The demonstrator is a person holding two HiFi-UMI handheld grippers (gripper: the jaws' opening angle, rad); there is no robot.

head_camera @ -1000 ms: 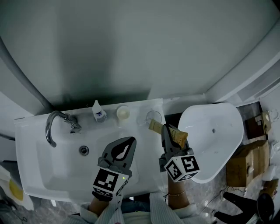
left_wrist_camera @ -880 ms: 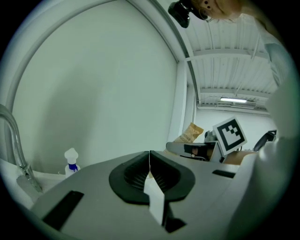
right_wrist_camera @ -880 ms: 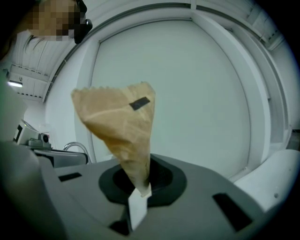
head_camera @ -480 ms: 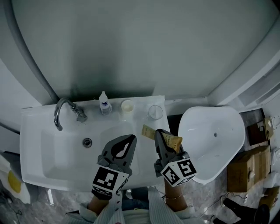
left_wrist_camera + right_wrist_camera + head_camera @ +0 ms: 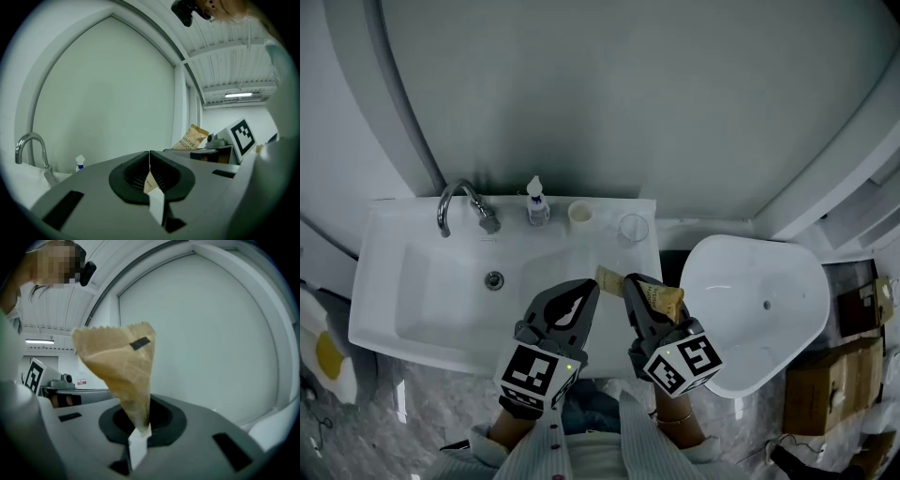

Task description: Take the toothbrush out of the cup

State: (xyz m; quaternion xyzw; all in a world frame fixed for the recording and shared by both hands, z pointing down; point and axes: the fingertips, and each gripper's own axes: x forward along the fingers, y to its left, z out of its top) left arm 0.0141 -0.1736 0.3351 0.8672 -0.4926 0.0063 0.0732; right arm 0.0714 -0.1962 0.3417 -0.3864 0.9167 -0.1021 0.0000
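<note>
Both pairs of tongs have drawn back from the rear of the sink (image 5: 394, 319) toward its front edge, and the toothbrush packet (image 5: 664, 297), a second ago right beside the cup (image 5: 633, 227), now hangs clear of it, at the cup's 6 o'clock. The right tongs (image 5: 637, 286) are clamped almost fully together on the lower end of the tan paper packet. In the right gripper view the packet stands up from the jaws with its saw-toothed edge at 12 o'clock. The left tongs (image 5: 586, 291), at 9 o'clock of the right pair and just beside the packet's near end, have their jaws pressed together, and a small scrap of printed tan paper (image 5: 150, 182) is nipped between them. The clear cup stands on the sink's back ledge. To its 9 o'clock along that ledge are a small pale pot (image 5: 579, 214), then a white bottle (image 5: 536, 206), then the chrome tap (image 5: 461, 199). A white bowl (image 5: 741, 328) sits at 3 o'clock of the sink.
</note>
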